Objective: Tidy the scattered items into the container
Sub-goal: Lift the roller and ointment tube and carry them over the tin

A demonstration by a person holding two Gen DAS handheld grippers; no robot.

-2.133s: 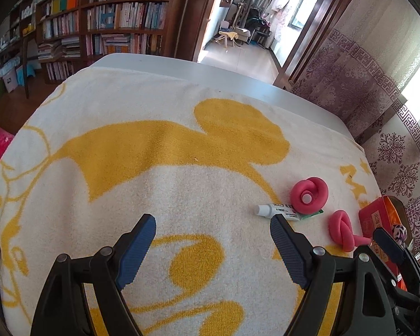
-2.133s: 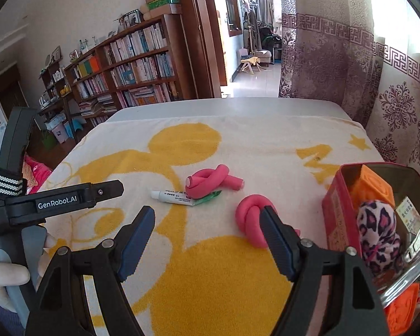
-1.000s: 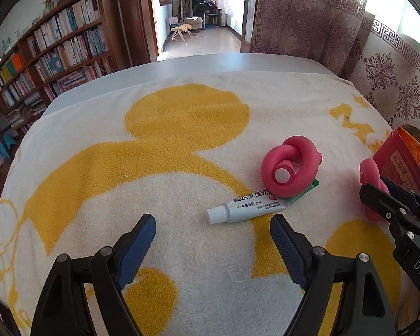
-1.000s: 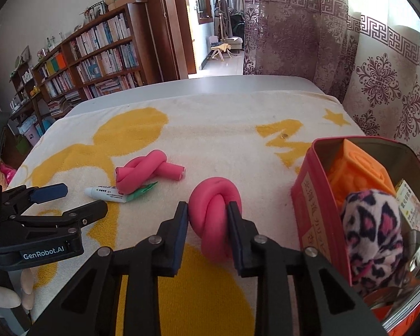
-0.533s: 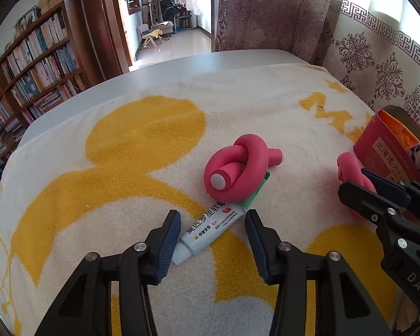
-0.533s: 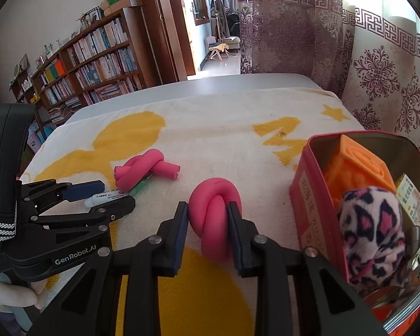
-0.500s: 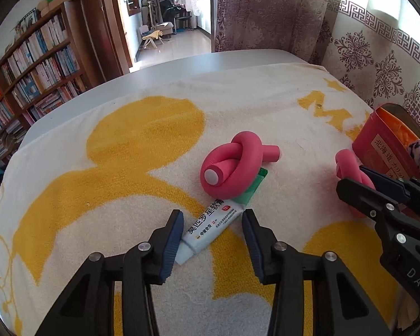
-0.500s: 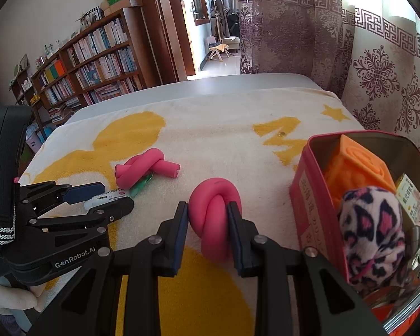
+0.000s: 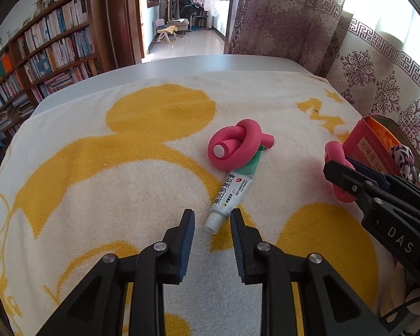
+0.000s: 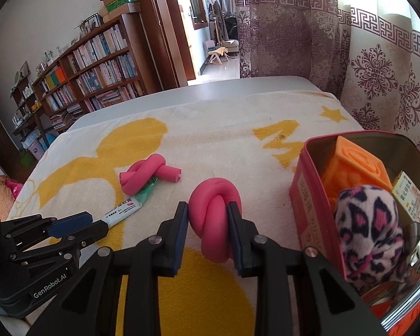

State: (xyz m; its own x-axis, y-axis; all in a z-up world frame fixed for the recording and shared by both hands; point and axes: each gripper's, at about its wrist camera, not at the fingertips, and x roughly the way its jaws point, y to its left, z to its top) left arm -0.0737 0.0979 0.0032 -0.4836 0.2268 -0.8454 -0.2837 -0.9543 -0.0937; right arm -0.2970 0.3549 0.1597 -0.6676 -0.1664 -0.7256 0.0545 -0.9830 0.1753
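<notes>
A white and green ointment tube (image 9: 232,190) lies on the yellow and cream towel (image 9: 126,168), its green end tucked under a knotted pink foam roller (image 9: 235,148). My left gripper (image 9: 212,214) hovers over the tube's cap end, which sits between its jaws. They are opening and the pads do not press on it. My right gripper (image 10: 207,208) is shut on a second knotted pink roller (image 10: 214,196), just left of the red tin (image 10: 308,196). The tin holds an orange block (image 10: 352,165) and a leopard-print plush (image 10: 369,224).
The towel covers a grey table (image 10: 210,89) whose far edge shows beyond it. Patterned curtains (image 10: 378,70) hang close behind the tin on the right. A bookshelf (image 10: 92,67) and an open doorway lie further back.
My left gripper swung toward the tube and narrowed from wide open to a small gap around its cap end. The right gripper closed on the pink roller two seconds ago and has held still since.
</notes>
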